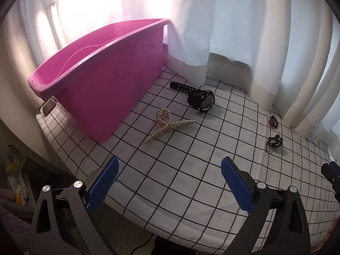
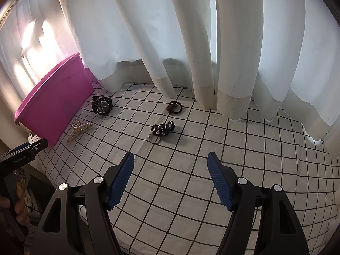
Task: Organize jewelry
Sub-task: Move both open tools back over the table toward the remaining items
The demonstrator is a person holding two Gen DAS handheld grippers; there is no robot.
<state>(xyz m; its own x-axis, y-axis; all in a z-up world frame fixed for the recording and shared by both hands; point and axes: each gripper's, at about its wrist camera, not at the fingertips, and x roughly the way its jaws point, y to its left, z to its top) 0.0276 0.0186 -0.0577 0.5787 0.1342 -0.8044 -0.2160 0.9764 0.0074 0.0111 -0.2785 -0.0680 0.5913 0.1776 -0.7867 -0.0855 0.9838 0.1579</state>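
A pink bin (image 1: 110, 78) stands at the left on the checked cloth; it also shows in the right wrist view (image 2: 57, 99). Beside it lie a pearl hair claw (image 1: 167, 125) (image 2: 79, 130) and a black watch (image 1: 199, 98) (image 2: 102, 105). Further right lie a black patterned scrunchie with a metal ring (image 1: 274, 142) (image 2: 162, 130) and dark hair ties (image 1: 273, 121) (image 2: 174, 107). My left gripper (image 1: 170, 167) is open and empty, hovering near the table's front edge, short of the claw. My right gripper (image 2: 171, 163) is open and empty, short of the scrunchie.
White curtains (image 2: 191, 42) hang along the back of the table and rest on the cloth. A small framed object (image 1: 48, 106) lies behind the bin's left corner. The table's front edge (image 1: 138, 223) drops to clutter on the floor at the left.
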